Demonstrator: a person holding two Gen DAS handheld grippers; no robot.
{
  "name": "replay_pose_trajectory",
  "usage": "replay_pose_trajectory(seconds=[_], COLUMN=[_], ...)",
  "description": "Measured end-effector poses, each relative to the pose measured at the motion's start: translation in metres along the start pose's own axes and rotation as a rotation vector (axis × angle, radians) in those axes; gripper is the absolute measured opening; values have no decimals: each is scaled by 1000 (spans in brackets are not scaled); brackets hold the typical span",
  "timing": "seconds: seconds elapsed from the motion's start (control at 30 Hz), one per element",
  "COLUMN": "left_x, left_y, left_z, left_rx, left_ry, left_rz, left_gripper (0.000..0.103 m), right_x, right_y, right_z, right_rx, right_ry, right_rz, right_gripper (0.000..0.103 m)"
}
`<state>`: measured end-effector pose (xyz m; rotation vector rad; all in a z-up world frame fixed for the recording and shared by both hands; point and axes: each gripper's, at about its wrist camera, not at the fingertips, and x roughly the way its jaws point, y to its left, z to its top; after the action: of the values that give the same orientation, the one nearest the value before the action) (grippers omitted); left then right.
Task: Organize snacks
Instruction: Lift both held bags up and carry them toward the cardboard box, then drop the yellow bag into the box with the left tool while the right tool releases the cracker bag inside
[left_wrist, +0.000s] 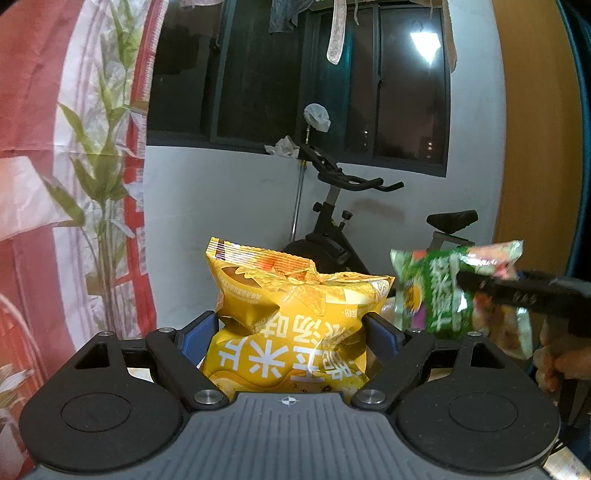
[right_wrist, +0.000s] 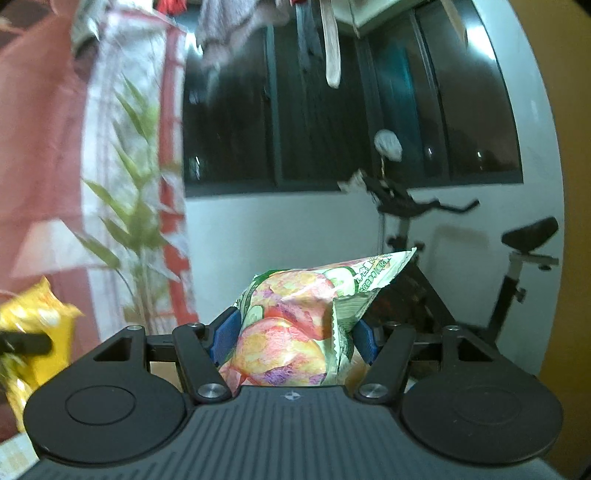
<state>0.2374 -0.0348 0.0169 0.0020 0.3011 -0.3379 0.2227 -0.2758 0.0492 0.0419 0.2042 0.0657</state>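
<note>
A puffy yellow snack bag (left_wrist: 291, 317) with white lettering stands between the blue pads of my left gripper (left_wrist: 291, 325), which is shut on its sides and holds it up in the air. My right gripper (right_wrist: 293, 332) is shut on a green and pink snack bag (right_wrist: 295, 325) with fruit pictures on it. In the left wrist view that green bag (left_wrist: 443, 295) and the right gripper's black finger (left_wrist: 524, 291) show at the right, beside the yellow bag. In the right wrist view the yellow bag (right_wrist: 33, 332) appears at the far left edge.
Ahead stands a black exercise bike (left_wrist: 343, 229) against a white wall under a dark window (left_wrist: 295, 81). A red and white curtain with green leaves (left_wrist: 74, 184) hangs at the left. An orange panel (left_wrist: 532, 147) lies at the right. A hand (left_wrist: 561, 365) shows at the lower right.
</note>
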Motion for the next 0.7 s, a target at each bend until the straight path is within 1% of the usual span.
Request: replay_pose_trajectory(seconds=[0.1, 0.2, 0.3, 0.57, 0.7], left_x=[16, 32, 50, 91, 108], left_y=[0, -5, -11, -23, -23], left_z=[13, 21, 25, 19, 12], left_rx=[-5, 11, 32, 51, 50], left_ry=[-10, -13, -2, 64, 97], left_rz=[-10, -24, -44, -63, -63], left_gripper=[87, 87, 87, 87, 87], right_x=[21, 36, 48, 78, 92], right_y=[-2, -3, -1, 11, 11], right_z=[3, 4, 2, -23, -31], right_rx=[-58, -98, -152, -331, -335], right_ry=[64, 115, 175, 378, 455], right_rz=[-16, -35, -26, 3, 22], right_gripper=[66, 66, 66, 66, 66])
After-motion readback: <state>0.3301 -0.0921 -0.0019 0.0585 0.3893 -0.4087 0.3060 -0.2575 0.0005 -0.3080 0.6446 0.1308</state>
